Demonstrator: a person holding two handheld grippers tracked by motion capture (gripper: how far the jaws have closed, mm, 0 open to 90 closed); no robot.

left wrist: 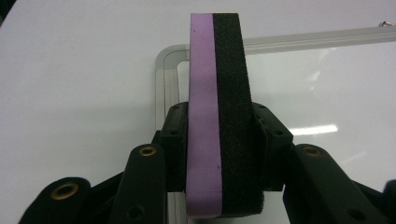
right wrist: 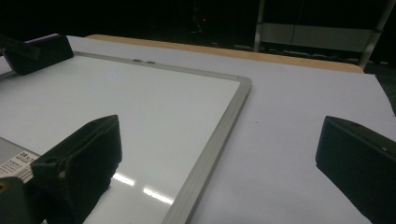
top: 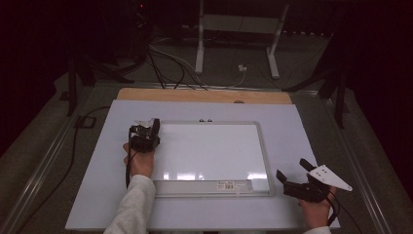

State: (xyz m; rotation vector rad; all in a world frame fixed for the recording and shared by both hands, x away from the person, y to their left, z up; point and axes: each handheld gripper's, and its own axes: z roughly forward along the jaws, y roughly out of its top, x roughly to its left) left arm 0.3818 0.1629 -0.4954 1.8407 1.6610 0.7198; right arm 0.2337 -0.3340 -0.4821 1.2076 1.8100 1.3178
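While the left gripper [left wrist: 219, 140] clamps its jaws on the purple-and-black foam eraser [left wrist: 218, 93], the silver-framed whiteboard [top: 209, 151] spreads rightward; the right gripper [top: 294, 176] gapes empty.

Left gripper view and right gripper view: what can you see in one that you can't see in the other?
In the left gripper view, the left gripper squeezes a whiteboard eraser up close, so you see its purple foam side and its black felt side, held over the board's corner.

In the right gripper view, the right gripper stands wide open with nothing between its jaws. You also see the table's wooden edge and a white metal stand in the dark behind.

Both show the whiteboard with its silver frame, lying on the white table top.
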